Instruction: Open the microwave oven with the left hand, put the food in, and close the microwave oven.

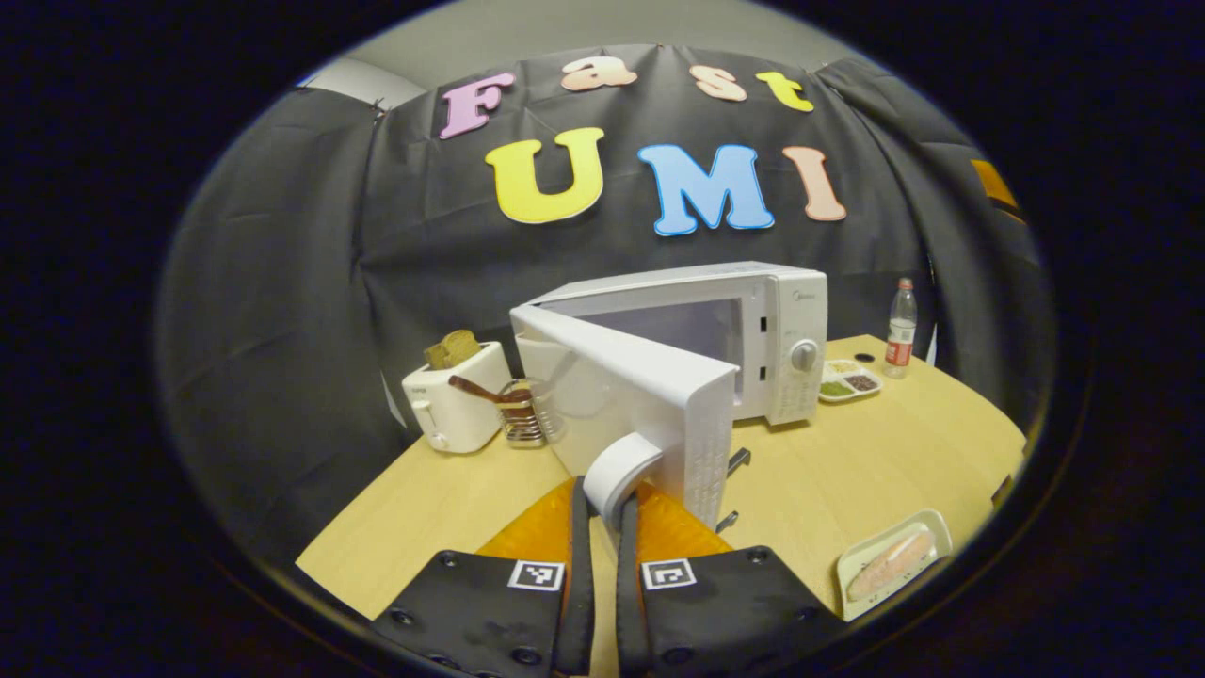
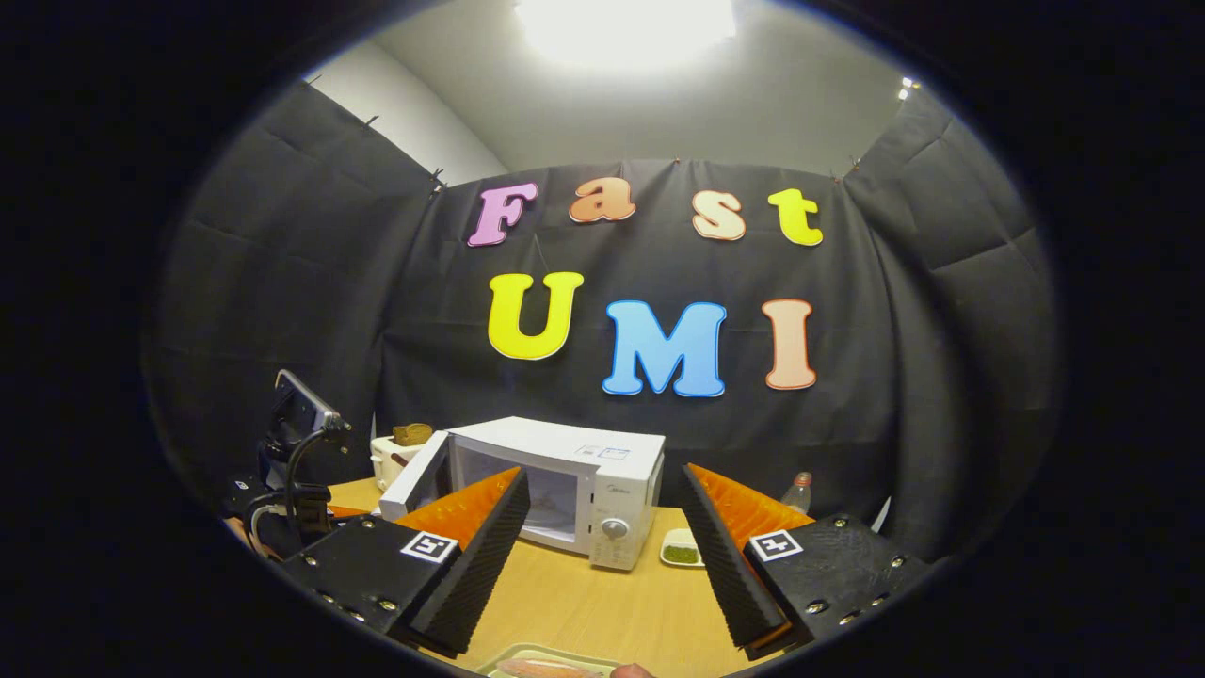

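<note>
Fingers of your left gripper (image 1: 602, 513) pinch the white door handle (image 1: 617, 471); your right gripper (image 2: 602, 527) gapes wide, holding nothing, above the food tray (image 2: 546, 665); beyond, the microwave (image 2: 574, 490) door (image 1: 631, 395) swings toward you, hinge upright.

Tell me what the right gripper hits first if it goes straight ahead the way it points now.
Most likely the microwave: the right gripper is open and aimed at its front, about where the open door leaves the cavity showing. Only bare table lies between them. Depth is hard to judge here.

Table (image 1: 442, 499) — microwave (image 1: 753, 330), toaster (image 1: 452, 405), tray (image 1: 890, 560)
</note>
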